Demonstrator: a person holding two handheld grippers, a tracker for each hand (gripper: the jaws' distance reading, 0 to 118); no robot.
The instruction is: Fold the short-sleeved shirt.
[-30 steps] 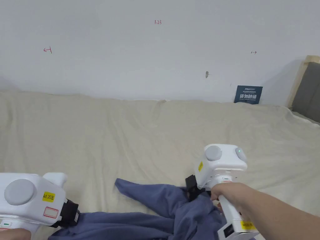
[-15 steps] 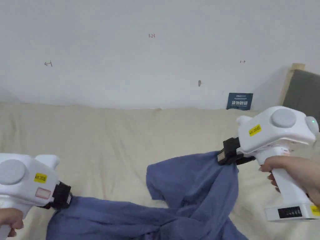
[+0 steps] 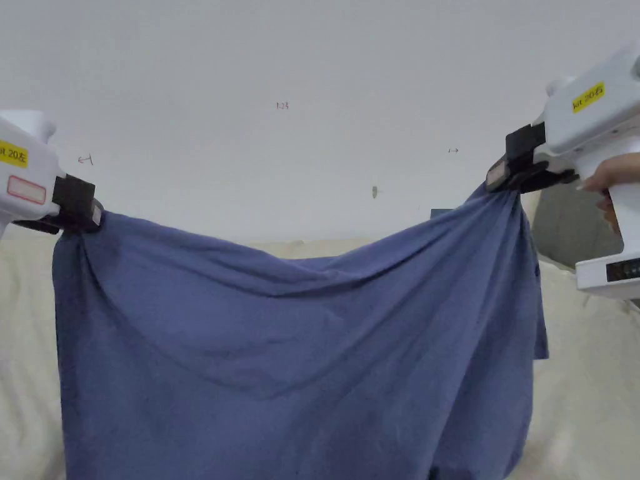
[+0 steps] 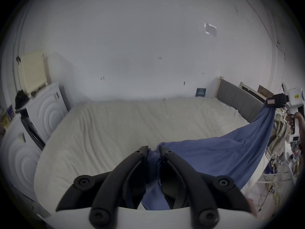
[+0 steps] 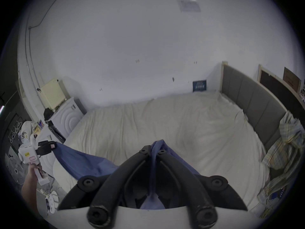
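Observation:
A blue short-sleeved shirt hangs spread in the air between both grippers, sagging in the middle, its lower part dropping out of the head view. My left gripper is shut on its upper left corner; in the left gripper view the cloth is bunched between the black jaws of the left gripper. My right gripper is shut on the upper right corner; in the right gripper view a fold of the shirt is pinched in the right gripper. The other gripper holds its corner far right.
Below lies a bed with a cream sheet against a white wall. A grey headboard stands on the right, with a checked cloth beside it. White cabinets stand left of the bed. A small dark sign leans on the wall.
Both grippers have risen and moved apart, lifting the shirt off the bed. It has gone from a crumpled heap to a wide hanging sheet.

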